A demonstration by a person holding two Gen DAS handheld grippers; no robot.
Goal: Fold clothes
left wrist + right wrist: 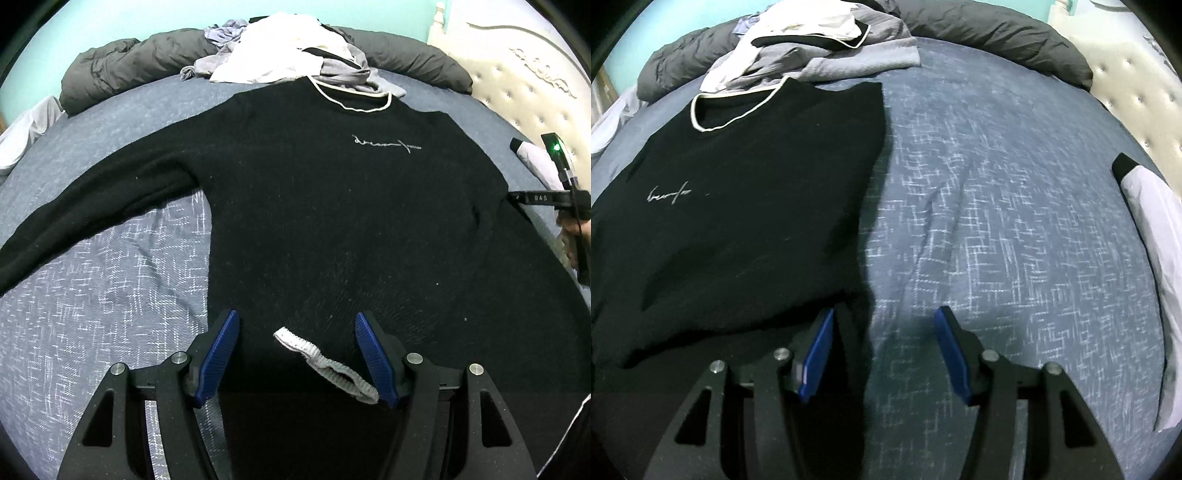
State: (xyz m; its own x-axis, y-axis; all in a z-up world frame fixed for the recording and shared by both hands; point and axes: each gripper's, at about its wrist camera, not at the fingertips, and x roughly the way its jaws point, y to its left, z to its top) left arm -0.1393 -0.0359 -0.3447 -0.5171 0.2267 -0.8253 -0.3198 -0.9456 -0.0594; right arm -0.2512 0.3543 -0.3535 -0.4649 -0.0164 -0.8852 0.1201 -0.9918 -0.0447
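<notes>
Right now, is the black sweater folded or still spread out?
Partly folded. The sweater lies flat on the bed, one sleeve stretched out; its other side ends in a straight edge, that sleeve apparently tucked in.

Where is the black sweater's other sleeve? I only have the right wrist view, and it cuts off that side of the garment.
Observer: In the left wrist view, that sleeve lies stretched out flat on the blue bedsheet, not folded onto the black sweater.
Operator: What is the left gripper doing?
Observer: The left gripper is open over the sweater's lower part and holds nothing.
Operator: Is anything between its fingers?
Observer: Yes, a pale ribbed cuff lies on the sweater between them.
</notes>
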